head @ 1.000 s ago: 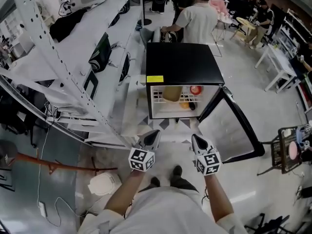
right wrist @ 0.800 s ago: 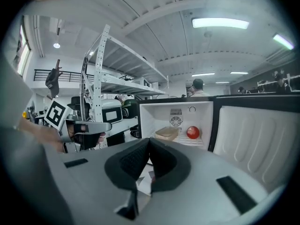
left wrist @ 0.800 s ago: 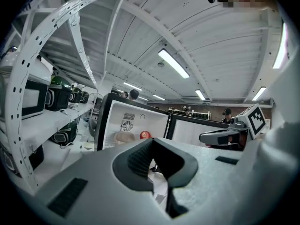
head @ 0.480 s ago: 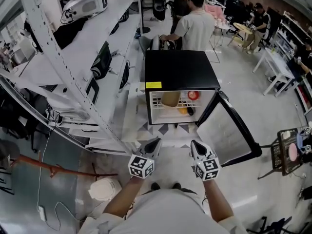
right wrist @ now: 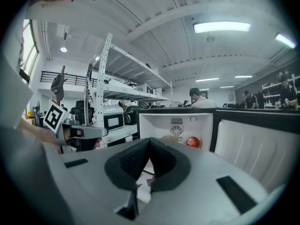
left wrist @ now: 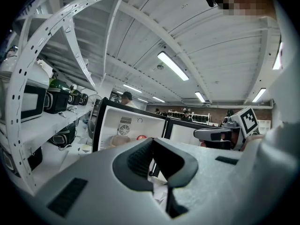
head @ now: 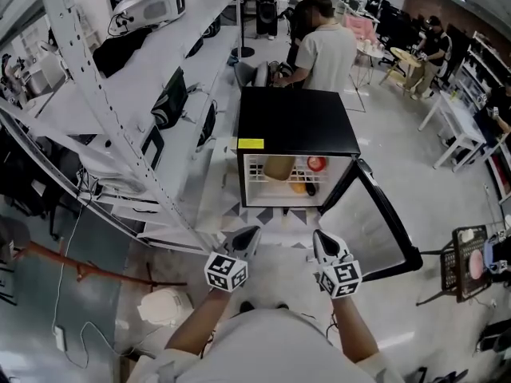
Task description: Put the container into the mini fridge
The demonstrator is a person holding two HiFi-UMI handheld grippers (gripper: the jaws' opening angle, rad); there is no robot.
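Mini fridge (head: 297, 126) open at frame centre, door swung right; tan container (head: 279, 167) on its wire shelf.
Your left gripper (head: 246, 239) and right gripper (head: 322, 242) sit lower centre, both pinched together on nothing, well apart from the container.

The pale floor (head: 447, 214) carries a black mini fridge (head: 297, 122), its door swung open. On the wire shelf (head: 257, 168) inside sit a tan container (head: 279, 167), a red thing (head: 317, 163) and an orange one (head: 298, 187) near them.
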